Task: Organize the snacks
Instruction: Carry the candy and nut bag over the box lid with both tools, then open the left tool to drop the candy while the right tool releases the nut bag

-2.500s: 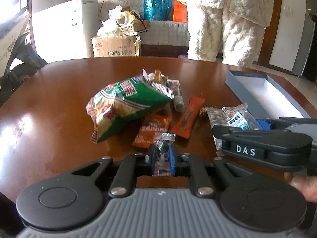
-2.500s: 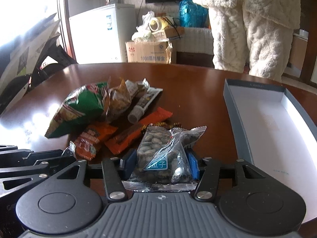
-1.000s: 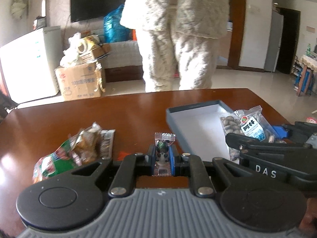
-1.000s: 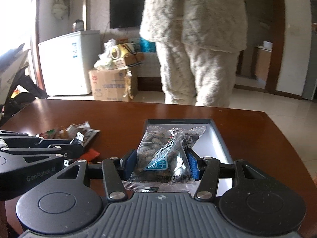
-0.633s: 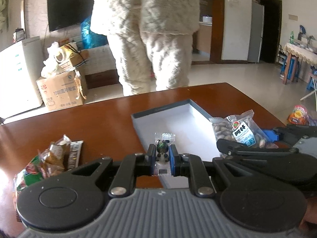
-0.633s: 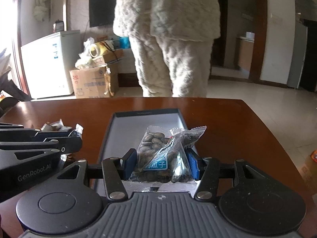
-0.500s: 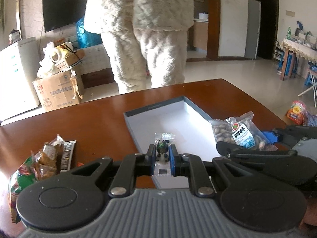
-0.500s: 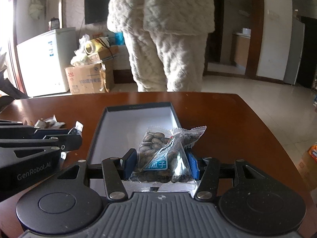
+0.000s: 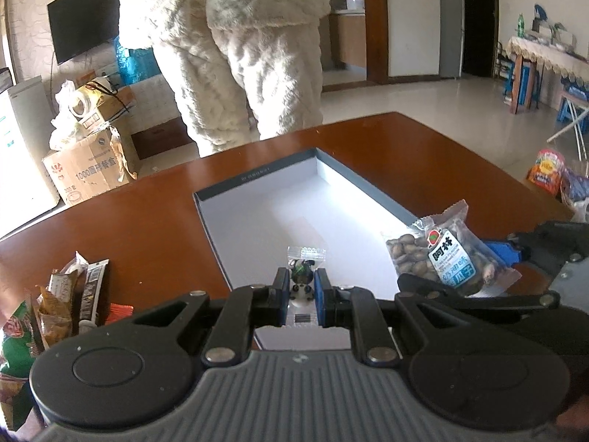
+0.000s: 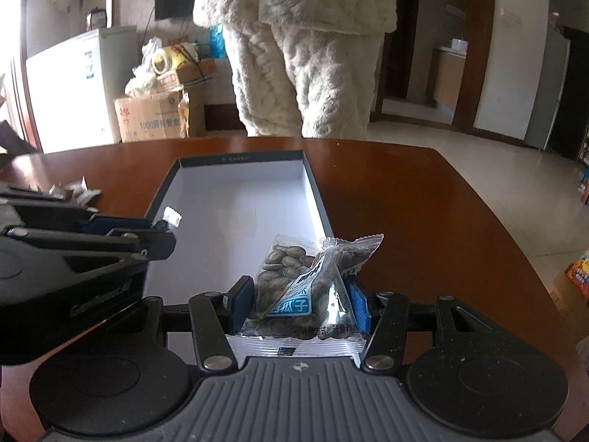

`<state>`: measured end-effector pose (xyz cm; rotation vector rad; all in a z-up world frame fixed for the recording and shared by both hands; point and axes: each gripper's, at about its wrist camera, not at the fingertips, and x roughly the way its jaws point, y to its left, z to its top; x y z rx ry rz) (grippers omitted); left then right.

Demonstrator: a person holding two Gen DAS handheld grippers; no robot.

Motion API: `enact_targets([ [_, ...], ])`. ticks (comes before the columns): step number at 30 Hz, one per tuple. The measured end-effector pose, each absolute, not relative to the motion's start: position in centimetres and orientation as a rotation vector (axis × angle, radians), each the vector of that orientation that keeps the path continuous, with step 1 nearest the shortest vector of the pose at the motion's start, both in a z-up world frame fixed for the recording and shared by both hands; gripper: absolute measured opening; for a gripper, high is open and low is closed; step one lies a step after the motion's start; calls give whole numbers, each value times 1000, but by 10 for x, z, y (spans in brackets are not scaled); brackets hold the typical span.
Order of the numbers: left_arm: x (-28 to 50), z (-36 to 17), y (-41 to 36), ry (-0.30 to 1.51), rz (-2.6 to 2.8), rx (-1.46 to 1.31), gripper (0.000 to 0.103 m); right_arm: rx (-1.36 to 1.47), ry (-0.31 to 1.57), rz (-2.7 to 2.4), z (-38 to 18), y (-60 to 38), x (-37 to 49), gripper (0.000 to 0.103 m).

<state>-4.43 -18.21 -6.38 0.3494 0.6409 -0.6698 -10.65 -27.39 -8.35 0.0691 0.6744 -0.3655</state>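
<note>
1. Closest in, the left gripper [image 9: 302,291] is clamped on a small clear-wrapped candy [image 9: 303,276], held over the near end of the box [image 9: 254,176].
2. Beside it, the right gripper [image 10: 300,302] squeezes a clear bag of seeds [image 10: 302,287] above the same box.
3. The box, dark outside and white inside, lies open on the brown surface [image 10: 405,202].
4. Off to the left, more snack packets [image 9: 55,302] sit in a heap.
5. Beyond the surface stands a person in fleecy cream clothes [image 10: 305,55].

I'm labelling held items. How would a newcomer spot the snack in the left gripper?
Find the grey box on the brown table. Over its near end, the left gripper pinches a tiny clear-wrapped candy, far smaller than the seed packet alongside.
</note>
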Motion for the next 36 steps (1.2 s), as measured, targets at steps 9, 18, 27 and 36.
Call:
enact_targets([
  [9, -31, -89, -190, 704, -687, 375, 11, 24, 724, -346, -99, -267, -104, 55],
  [18, -16, -99, -196, 771, -722, 366, 12, -6, 752, -333, -103, -265, -101, 57],
  [27, -3, -108, -191, 846, -739, 329, 11, -52, 744, -329, -101, -260, -103, 71],
  [36, 0, -104, -192, 871, -750, 303, 15, -42, 712, -345, -94, -260, -111, 72],
])
